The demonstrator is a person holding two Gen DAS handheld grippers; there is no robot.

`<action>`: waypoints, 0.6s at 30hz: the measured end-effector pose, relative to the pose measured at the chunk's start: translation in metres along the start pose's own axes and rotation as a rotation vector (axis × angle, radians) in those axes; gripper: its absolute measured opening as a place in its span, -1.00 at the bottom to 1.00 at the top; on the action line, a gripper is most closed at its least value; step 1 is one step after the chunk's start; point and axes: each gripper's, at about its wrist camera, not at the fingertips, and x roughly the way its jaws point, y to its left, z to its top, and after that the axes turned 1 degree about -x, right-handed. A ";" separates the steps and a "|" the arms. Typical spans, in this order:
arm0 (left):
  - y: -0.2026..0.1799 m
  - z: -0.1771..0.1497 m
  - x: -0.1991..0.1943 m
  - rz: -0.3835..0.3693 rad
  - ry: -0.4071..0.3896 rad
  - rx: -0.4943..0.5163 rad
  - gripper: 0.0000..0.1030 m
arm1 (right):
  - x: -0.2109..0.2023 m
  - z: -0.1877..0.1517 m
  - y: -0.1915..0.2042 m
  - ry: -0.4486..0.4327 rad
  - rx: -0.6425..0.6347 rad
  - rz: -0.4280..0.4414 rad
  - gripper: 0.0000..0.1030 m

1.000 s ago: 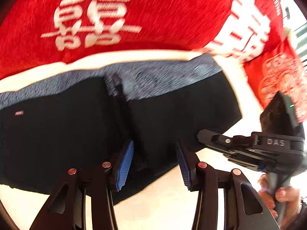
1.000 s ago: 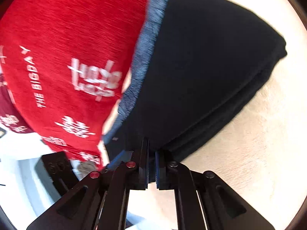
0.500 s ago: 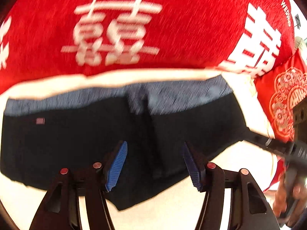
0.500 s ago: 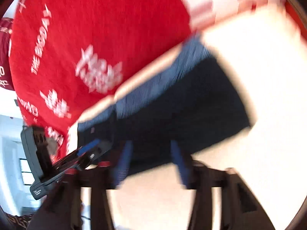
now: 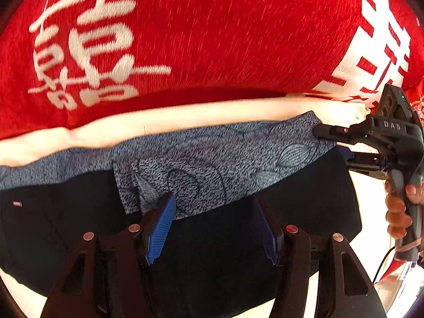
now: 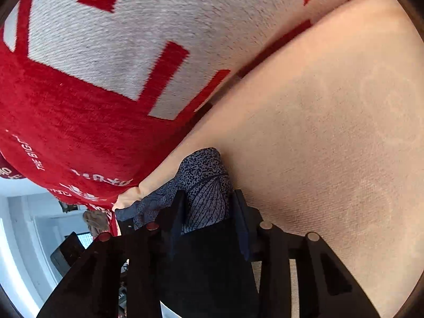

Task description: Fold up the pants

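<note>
Dark folded pants [image 5: 217, 238] lie flat on a cream cushioned surface [image 6: 331, 137], their grey-blue patterned waistband [image 5: 212, 164] running across the far edge, just in front of a big red cushion [image 5: 212, 39] with white lettering.

The left wrist view shows the whole garment. The left tool [image 5: 216, 228] hovers low over the middle of the pants, its blue-padded fingers [image 5: 160, 228] spread wide, holding nothing. At 3 o'clock the right tool [image 5: 341, 145] reaches in, gripped by a hand [image 5: 400, 212], its tips at the right end of the waistband.

The right wrist view shows what the left one cannot: the waistband corner [image 6: 206, 185] bunches up between the right tool's [image 6: 209, 212] two fingers, which stand a little apart on either side of the cloth. Whether they press it, I cannot tell. At 8 o'clock a bit of bright room appears past the cushion.

Half a second ago the right tool was wide apart and off the pants, at the near edge; it is now set around the waistband corner. The left tool has come closer to the waistband, as wide as before. The pants lie where they were.
</note>
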 end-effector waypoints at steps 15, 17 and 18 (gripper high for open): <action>0.003 -0.023 -0.011 0.034 -0.020 0.062 0.18 | -0.018 -0.025 0.036 -0.067 -0.224 -0.303 -0.01; 0.008 -0.026 -0.020 0.059 -0.008 0.048 0.27 | -0.027 -0.037 0.047 -0.067 -0.268 -0.343 -0.01; 0.011 -0.028 -0.024 0.080 0.001 0.048 0.60 | -0.033 -0.045 0.056 -0.077 -0.297 -0.372 -0.01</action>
